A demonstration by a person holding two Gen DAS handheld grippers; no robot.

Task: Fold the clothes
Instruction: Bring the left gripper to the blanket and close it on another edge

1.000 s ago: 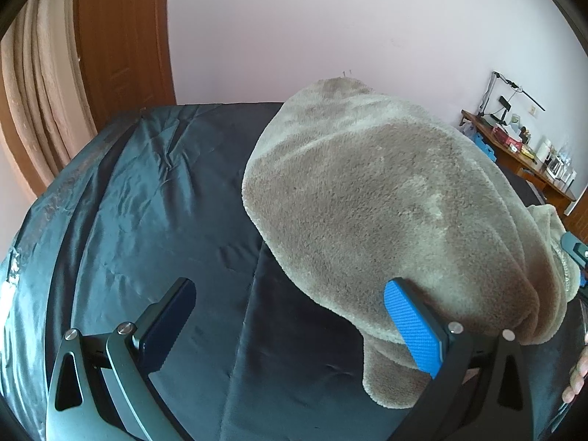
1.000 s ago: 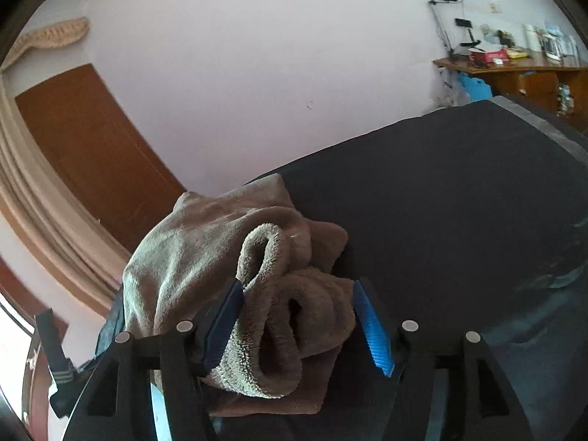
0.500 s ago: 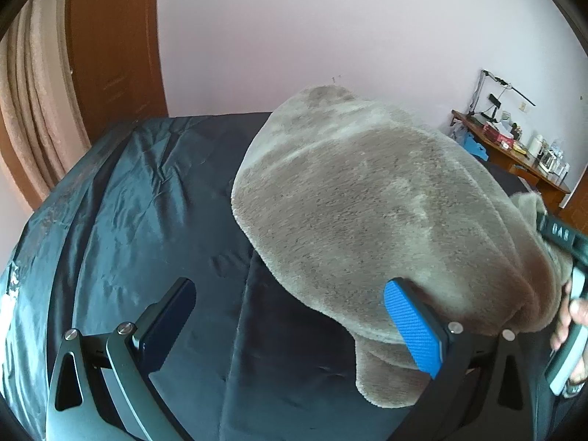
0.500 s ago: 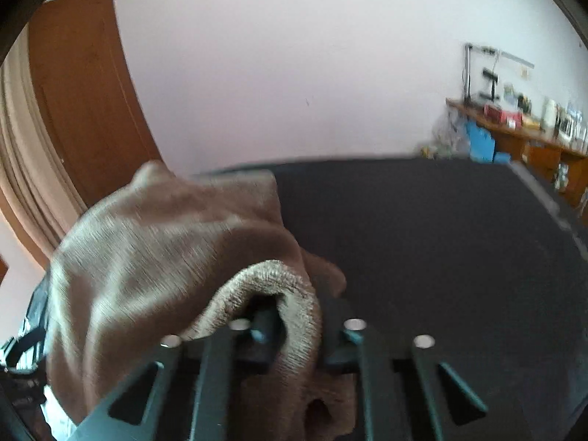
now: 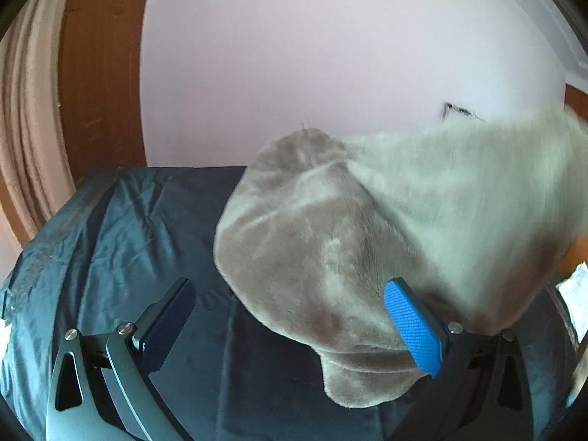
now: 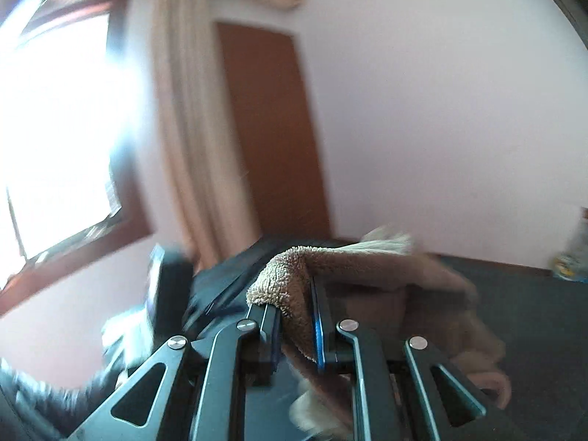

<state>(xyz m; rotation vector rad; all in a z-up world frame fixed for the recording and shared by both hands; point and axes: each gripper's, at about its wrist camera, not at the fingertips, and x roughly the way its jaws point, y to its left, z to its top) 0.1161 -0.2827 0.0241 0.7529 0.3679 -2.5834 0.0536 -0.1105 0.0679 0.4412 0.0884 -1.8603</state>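
The left gripper (image 5: 294,325) has its fingers spread wide apart, grasping nothing, above a bed covered in a wrinkled dark teal sheet (image 5: 110,242). Its blue-padded finger (image 5: 413,325) sits at about 4 o'clock in the left wrist view, just against the underside of a plush grey-beige fleece garment (image 5: 323,257). The garment fills the centre and right of that view, partly lifted off the bed and stretched up toward 2 o'clock, where it blurs. A rounded flap of it hangs down at 5 o'clock.

In the right wrist view, the right gripper (image 6: 296,327) has its fingers clenched on a folded edge of the same fleece garment (image 6: 283,279), which trails away toward 3 o'clock over the dark bed. Behind are a pale pink wall (image 6: 441,110), a brown wooden door (image 6: 272,128), cream curtains (image 6: 183,110) and a bright window (image 6: 55,128) at 9 o'clock.
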